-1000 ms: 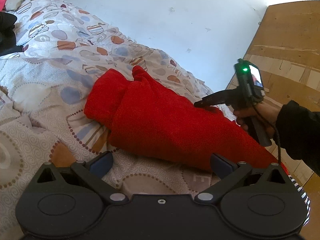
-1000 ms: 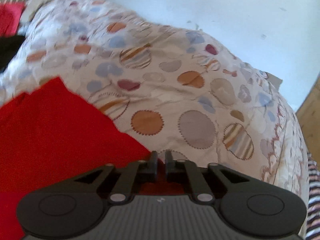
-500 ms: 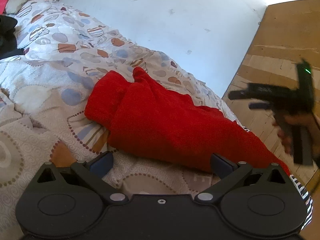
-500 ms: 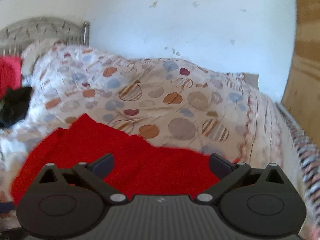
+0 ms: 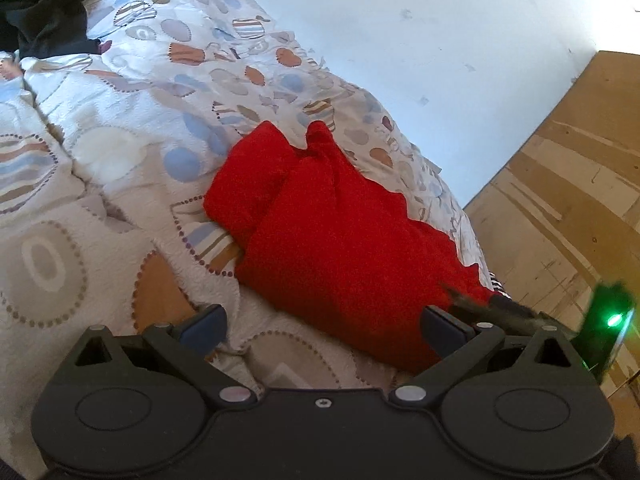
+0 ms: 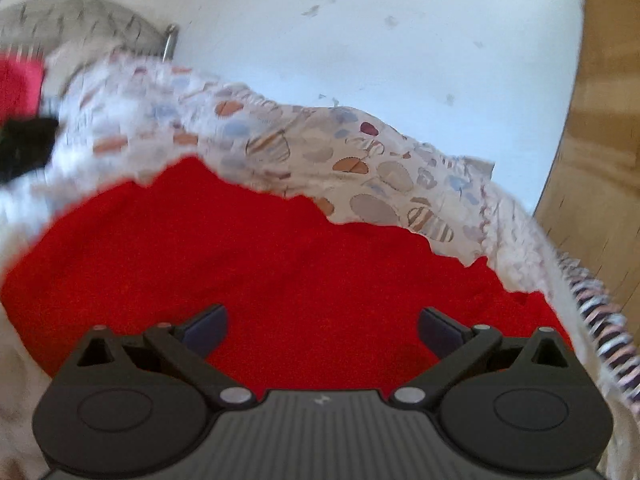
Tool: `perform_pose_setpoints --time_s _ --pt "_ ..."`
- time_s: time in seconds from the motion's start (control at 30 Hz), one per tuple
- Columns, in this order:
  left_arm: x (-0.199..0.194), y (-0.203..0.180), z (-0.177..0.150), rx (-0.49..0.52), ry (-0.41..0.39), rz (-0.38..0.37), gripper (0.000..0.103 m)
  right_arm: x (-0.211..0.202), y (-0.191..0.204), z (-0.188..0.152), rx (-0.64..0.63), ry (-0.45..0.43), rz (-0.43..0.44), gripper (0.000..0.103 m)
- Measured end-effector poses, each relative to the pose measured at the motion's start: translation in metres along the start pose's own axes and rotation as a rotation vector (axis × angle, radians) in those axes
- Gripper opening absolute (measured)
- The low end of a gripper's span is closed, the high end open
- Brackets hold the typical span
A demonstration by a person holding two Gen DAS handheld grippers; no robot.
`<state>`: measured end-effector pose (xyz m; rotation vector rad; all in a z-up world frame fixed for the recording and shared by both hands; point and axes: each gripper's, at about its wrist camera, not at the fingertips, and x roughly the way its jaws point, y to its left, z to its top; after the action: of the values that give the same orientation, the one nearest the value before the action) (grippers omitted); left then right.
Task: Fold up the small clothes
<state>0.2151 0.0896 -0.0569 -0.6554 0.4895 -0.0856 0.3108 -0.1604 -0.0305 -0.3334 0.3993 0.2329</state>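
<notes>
A red fleece garment (image 5: 332,236) lies folded over on the patterned bedspread (image 5: 100,184), near the bed's right edge. It fills the lower part of the right wrist view (image 6: 280,264). My left gripper (image 5: 322,330) is open and empty, just short of the garment's near edge. My right gripper (image 6: 322,330) is open and empty, low over the garment. It shows blurred in the left wrist view (image 5: 520,312) at the garment's right end, with its green light on.
A black garment (image 5: 44,20) lies at the far left of the bed, also in the right wrist view (image 6: 24,148) next to a pink-red item (image 6: 18,84). A white wall (image 5: 440,40) runs behind the bed. A wooden floor (image 5: 568,200) lies to the right.
My right gripper let go of the red garment's edge and opened, lifted away, then came back down low at the garment's right end. The left gripper moved slightly closer.
</notes>
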Motion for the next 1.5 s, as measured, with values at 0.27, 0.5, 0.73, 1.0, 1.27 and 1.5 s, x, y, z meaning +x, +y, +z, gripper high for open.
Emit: perform_pose_setpoints --time_s 0.27,0.5,0.73,1.0,1.27,1.5 --pt "-0.001 -0.004 -0.004 0.014 0.009 0.010 0.102 0.011 -0.007 -0.005 0.076 0.049 0.045 0.103" --pt "0.009 0.000 -0.005 -0.029 -0.005 -0.052 0.102 -0.001 -0.020 -0.012 0.146 -0.021 0.093 0.103" --pt "0.038 -0.003 0.012 -0.130 0.016 -0.058 0.102 -0.010 -0.041 -0.020 0.253 -0.036 0.129 0.103" --pt "0.058 -0.007 0.023 -0.179 0.023 0.033 0.102 -0.011 -0.034 -0.023 0.230 -0.049 0.100 0.103" --pt "0.060 -0.007 0.019 -0.147 0.009 0.046 0.102 -0.011 -0.034 -0.024 0.235 -0.055 0.104 0.103" --pt "0.052 0.003 0.013 -0.266 -0.125 0.070 0.085 -0.013 -0.035 -0.026 0.245 -0.064 0.108 0.103"
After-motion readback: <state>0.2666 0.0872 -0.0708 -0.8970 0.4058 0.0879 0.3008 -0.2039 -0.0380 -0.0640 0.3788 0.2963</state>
